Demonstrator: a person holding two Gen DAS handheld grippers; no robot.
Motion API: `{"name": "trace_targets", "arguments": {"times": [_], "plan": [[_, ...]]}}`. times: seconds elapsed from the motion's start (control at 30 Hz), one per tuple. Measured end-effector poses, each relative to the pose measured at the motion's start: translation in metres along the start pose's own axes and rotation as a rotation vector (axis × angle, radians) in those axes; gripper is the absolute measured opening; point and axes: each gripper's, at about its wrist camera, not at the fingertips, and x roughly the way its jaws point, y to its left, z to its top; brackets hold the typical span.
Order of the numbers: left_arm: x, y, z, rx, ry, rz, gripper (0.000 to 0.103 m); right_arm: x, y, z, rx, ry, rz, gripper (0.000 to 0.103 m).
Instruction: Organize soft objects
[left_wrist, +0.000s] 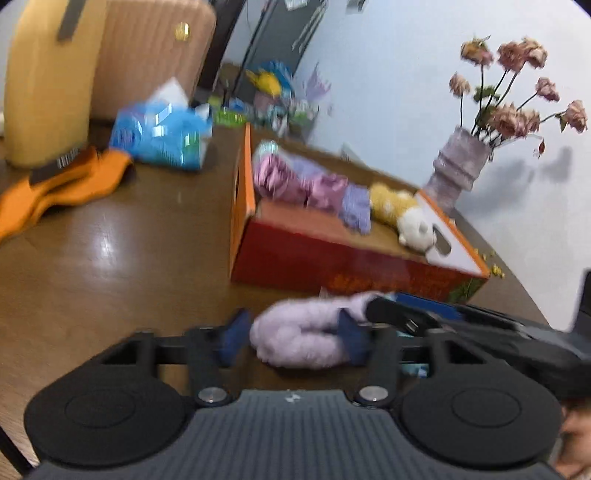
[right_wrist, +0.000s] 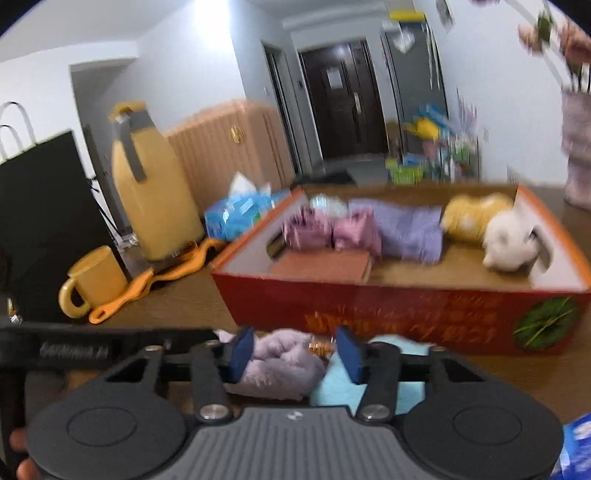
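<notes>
A fluffy lilac piece (left_wrist: 295, 339) lies on the brown table in front of a red and orange cardboard box (left_wrist: 332, 262). My left gripper (left_wrist: 291, 339) has its blue pads against both sides of that piece. My right gripper (left_wrist: 391, 314) reaches in from the right over its far end. In the right wrist view the lilac piece (right_wrist: 280, 362) sits between the right gripper's (right_wrist: 293, 354) pads; the left pad touches it and a gap shows at the right pad. A pale blue cloth (right_wrist: 373, 391) lies beneath. The box (right_wrist: 369, 306) holds pink and lilac cloths (right_wrist: 406, 229), a yellow plush (right_wrist: 472, 218) and a white plush (right_wrist: 509, 243).
A yellow jug (right_wrist: 155, 192), a yellow mug (right_wrist: 96, 280), an orange strap-like thing (right_wrist: 147, 284) and a blue tissue pack (right_wrist: 240, 214) stand left of the box. A black bag (right_wrist: 40, 206) is at far left. A vase of dried flowers (left_wrist: 461, 162) stands behind the box by the wall.
</notes>
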Motion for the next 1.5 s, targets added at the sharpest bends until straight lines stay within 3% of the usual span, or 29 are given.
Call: {"name": "trace_targets", "arguments": {"times": [0.1, 0.2, 0.3, 0.47, 0.53, 0.63, 0.7, 0.77, 0.87, 0.93, 0.97, 1.07, 1.13, 1.27, 1.33, 1.5], "plan": [[-0.004, 0.002, -0.010, -0.007, -0.002, -0.021, 0.029, 0.012, -0.009, -0.005, 0.079, 0.027, 0.063, 0.017], [-0.015, 0.002, -0.024, -0.011, 0.011, -0.026, 0.023, 0.005, -0.007, -0.015, 0.073, 0.030, 0.071, 0.008], [-0.032, -0.002, -0.046, -0.017, 0.016, -0.043, 0.020, -0.020, 0.001, -0.035, 0.026, 0.016, 0.082, 0.007], [-0.060, -0.025, -0.092, 0.033, 0.049, -0.121, 0.020, -0.080, 0.020, -0.085, -0.089, -0.027, 0.024, 0.007], [-0.071, -0.030, -0.107, 0.060, 0.064, -0.214, 0.032, -0.104, 0.020, -0.103, -0.095, -0.042, 0.001, 0.007], [-0.087, -0.027, -0.113, 0.018, 0.048, -0.309, 0.054, -0.129, 0.018, -0.121, -0.109, -0.037, -0.006, 0.009], [-0.089, -0.028, -0.108, -0.022, 0.034, -0.285, 0.058, -0.138, 0.017, -0.131, -0.104, -0.020, 0.000, 0.014], [-0.086, -0.030, -0.104, -0.066, 0.007, -0.210, 0.059, -0.142, 0.015, -0.137, -0.088, 0.002, -0.001, 0.015], [-0.074, -0.031, -0.101, -0.139, -0.023, -0.197, 0.058, -0.153, 0.008, -0.135, -0.019, -0.021, 0.031, 0.019], [-0.060, -0.037, -0.101, -0.114, 0.037, -0.103, 0.043, -0.160, 0.001, -0.128, 0.048, -0.063, 0.058, 0.023], [-0.056, -0.040, -0.103, -0.084, 0.050, -0.077, 0.043, -0.162, -0.001, -0.123, 0.081, -0.085, 0.064, 0.025], [-0.061, -0.048, -0.114, -0.020, 0.036, -0.092, 0.041, -0.154, 0.000, -0.113, 0.109, -0.113, -0.005, 0.035], [-0.065, -0.057, -0.120, 0.037, 0.017, -0.060, 0.041, -0.139, 0.007, -0.111, 0.101, -0.087, -0.070, 0.035], [-0.070, -0.064, -0.127, 0.091, 0.008, -0.046, 0.042, -0.120, 0.021, -0.120, 0.063, -0.041, -0.090, 0.033], [-0.074, -0.059, -0.124, 0.068, 0.007, -0.060, 0.049, -0.119, 0.024, -0.129, 0.038, -0.059, -0.115, 0.032], [-0.064, -0.050, -0.116, -0.003, 0.038, -0.073, 0.050, -0.127, 0.019, -0.139, 0.049, -0.071, -0.104, 0.032]]}}
